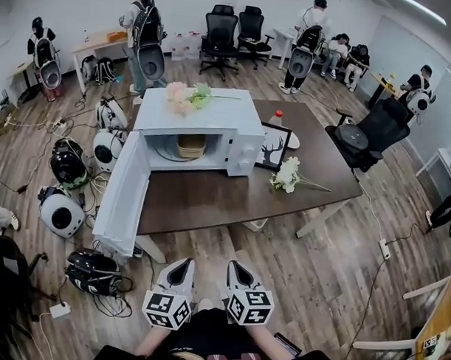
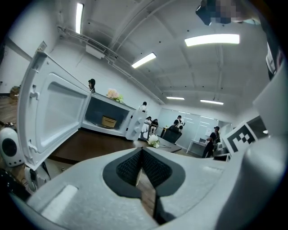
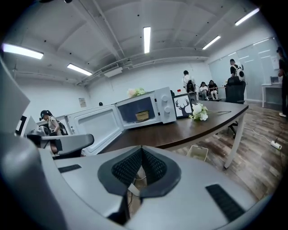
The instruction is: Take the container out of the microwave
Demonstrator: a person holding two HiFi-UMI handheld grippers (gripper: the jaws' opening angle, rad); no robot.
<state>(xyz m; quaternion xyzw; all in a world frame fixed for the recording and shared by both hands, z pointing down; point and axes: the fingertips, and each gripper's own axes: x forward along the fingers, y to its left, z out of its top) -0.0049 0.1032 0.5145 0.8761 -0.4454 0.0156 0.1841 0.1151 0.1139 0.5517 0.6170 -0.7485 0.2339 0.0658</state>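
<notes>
A white microwave (image 1: 245,132) stands on the brown table (image 1: 210,201) with its door (image 1: 124,198) swung wide open to the left. Inside it sits a tan round container (image 1: 191,145), also seen in the left gripper view (image 2: 108,121) and the right gripper view (image 3: 141,115). My left gripper (image 1: 183,264) and right gripper (image 1: 234,265) hover side by side over the floor, well short of the table's near edge. Both are shut with nothing between their pads.
On the table lie a white flower bunch (image 1: 288,175), a framed deer picture (image 1: 274,146) and a red-capped bottle (image 1: 277,117); pink flowers (image 1: 185,97) rest on the microwave. Backpack-like devices (image 1: 62,210) and cables crowd the floor at the left. Office chairs (image 1: 375,133) and several people stand around.
</notes>
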